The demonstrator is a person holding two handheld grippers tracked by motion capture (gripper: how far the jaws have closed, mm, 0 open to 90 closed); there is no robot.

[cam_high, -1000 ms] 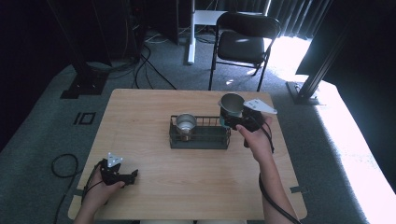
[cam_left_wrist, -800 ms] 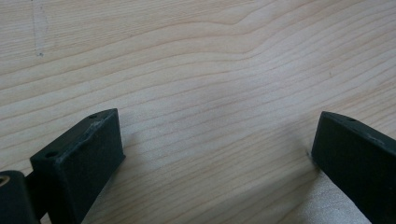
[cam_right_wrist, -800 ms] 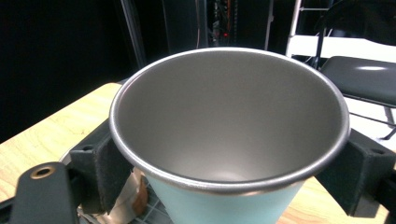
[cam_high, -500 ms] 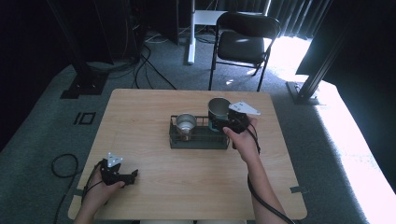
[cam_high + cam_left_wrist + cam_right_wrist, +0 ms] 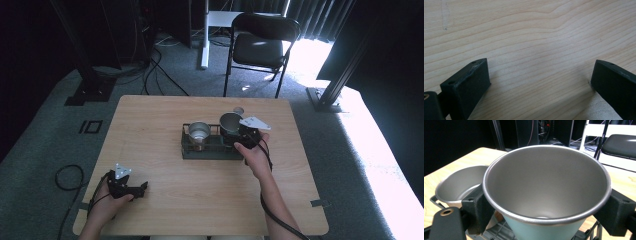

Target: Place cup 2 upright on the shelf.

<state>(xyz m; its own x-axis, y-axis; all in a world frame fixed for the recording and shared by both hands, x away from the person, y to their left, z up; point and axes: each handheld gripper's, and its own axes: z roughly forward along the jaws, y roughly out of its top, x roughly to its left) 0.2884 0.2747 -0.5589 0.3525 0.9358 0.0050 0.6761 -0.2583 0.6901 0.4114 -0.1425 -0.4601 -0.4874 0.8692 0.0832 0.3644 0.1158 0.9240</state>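
Pale wood grain is what the left hand-held gripper (image 5: 536,82) looks down on: its jaws are spread wide with nothing between them, parked low near the front left corner of the surface (image 5: 150,130). You can spot it in the high view too, resting under the person's left hand (image 5: 107,202).

Moving right, there's a dark wire rack (image 5: 212,147) sitting mid-surface, with a steel cup (image 5: 199,132) already standing upright in its left slot. Next to that, the right hand-held gripper (image 5: 239,131) is clamped on a second cup (image 5: 546,192), pale blue outside and steel inside, one jaw on each side of the wall just under the rim. That cup hangs upright over the right part of the rack, just beside the first cup, and I can't tell if its bottom is touching the wire yet.

My read: the job in hand is seating this cup in the free slot. To do it well I'd keep it upright, line the base up with the opening, and come straight down rather than at an angle, so it doesn't knock its neighbour or snag a wire. Only let go once the base feels fully supported. The rack looks light, so a sideways shove could slide it.
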